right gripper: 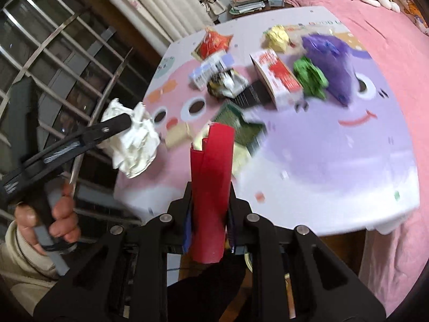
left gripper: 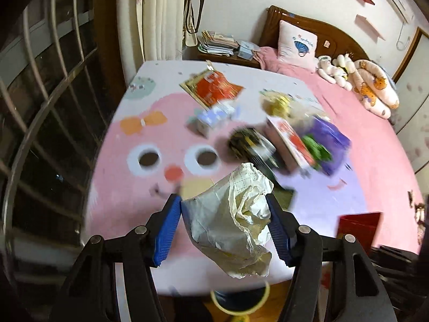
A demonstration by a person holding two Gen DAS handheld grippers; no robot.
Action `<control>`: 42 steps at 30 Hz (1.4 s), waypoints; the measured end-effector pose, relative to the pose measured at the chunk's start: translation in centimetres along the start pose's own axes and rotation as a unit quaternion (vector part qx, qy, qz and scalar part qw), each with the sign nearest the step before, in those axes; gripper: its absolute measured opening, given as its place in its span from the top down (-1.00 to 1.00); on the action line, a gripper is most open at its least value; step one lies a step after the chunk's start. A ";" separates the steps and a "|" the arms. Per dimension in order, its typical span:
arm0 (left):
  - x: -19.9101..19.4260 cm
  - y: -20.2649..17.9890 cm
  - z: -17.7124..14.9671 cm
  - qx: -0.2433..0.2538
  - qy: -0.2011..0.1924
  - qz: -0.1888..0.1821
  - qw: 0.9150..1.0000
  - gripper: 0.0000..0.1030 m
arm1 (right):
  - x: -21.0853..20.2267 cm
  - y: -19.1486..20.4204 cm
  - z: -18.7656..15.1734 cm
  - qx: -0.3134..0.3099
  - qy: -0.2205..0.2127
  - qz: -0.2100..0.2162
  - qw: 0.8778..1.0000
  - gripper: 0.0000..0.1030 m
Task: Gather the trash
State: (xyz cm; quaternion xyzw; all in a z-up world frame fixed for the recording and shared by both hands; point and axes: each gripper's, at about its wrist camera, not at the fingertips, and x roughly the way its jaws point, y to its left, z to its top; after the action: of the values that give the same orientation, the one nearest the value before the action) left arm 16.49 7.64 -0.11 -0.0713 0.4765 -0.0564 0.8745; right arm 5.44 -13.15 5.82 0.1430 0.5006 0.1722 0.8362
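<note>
In the left wrist view my left gripper is shut on a crumpled white paper, which its blue pads press from both sides above the near edge of the table. The right wrist view shows that gripper at the left, with the paper ball in it and a hand around its handle. My right gripper is shut on a folded red card that stands up between the jaws. Further trash lies on the cartoon-printed table.
On the table lie a red packet, a blue-white box, a yellow paper ball, a red-white box, green paper and a purple bag. A yellow-rimmed bin is below the edge. Window bars stand left, a pink bed right.
</note>
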 end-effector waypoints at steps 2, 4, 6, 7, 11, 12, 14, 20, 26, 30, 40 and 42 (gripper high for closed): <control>-1.4 -1.6 -3.5 0.001 0.000 -0.002 1.000 -0.21 | -0.3 -1.1 -2.0 -0.007 0.010 -0.001 1.000 0.66; -2.3 -3.4 -7.1 0.009 0.006 -0.003 1.000 -0.21 | -0.2 -2.4 -4.7 -0.013 0.026 -0.003 1.000 0.66; -2.4 -4.7 -10.3 0.014 0.015 -0.002 1.000 -0.21 | 0.2 -3.6 -7.2 -0.017 0.042 -0.004 0.999 0.66; -2.2 -5.5 -12.3 0.017 0.024 -0.002 1.000 -0.21 | 0.6 -4.2 -8.5 -0.018 0.053 -0.007 0.998 0.66; -0.1 -7.3 -18.7 0.027 0.075 0.006 0.997 -0.21 | 3.0 -7.1 -13.5 -0.004 0.098 -0.017 0.995 0.66; 0.6 -7.5 -19.8 0.030 0.085 0.009 0.996 -0.21 | 3.9 -7.9 -15.0 0.002 0.110 -0.021 0.994 0.66; 2.6 -7.9 -22.6 0.036 0.113 0.016 0.993 -0.22 | 5.6 -9.3 -17.1 0.007 0.126 -0.028 0.992 0.66; 9.1 -7.7 -28.7 0.026 0.165 0.035 0.985 -0.24 | 12.6 -14.4 -22.6 0.039 0.163 -0.061 0.984 0.65; 16.1 -8.3 -33.5 0.023 0.194 0.037 0.980 -0.31 | 19.5 -19.2 -26.6 0.066 0.182 -0.079 0.978 0.62; 20.1 -9.0 -35.9 0.029 0.206 0.036 0.978 -0.34 | 22.9 -21.0 -27.5 0.081 0.179 -0.082 0.977 0.52; 24.8 -8.1 -36.0 0.035 0.218 0.039 0.974 -0.72 | 27.4 -22.9 -27.8 0.090 0.178 -0.102 0.975 -0.21; 24.6 -7.9 -36.0 0.036 0.214 0.033 0.976 -0.72 | 27.8 -23.0 -27.8 0.087 0.175 -0.103 0.975 -0.21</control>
State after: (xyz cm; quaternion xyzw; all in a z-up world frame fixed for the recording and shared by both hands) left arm -0.78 -6.80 -38.25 -0.0101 0.6520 -0.0581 0.7559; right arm -3.63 -20.00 -38.22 0.1304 0.6646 0.0634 0.7330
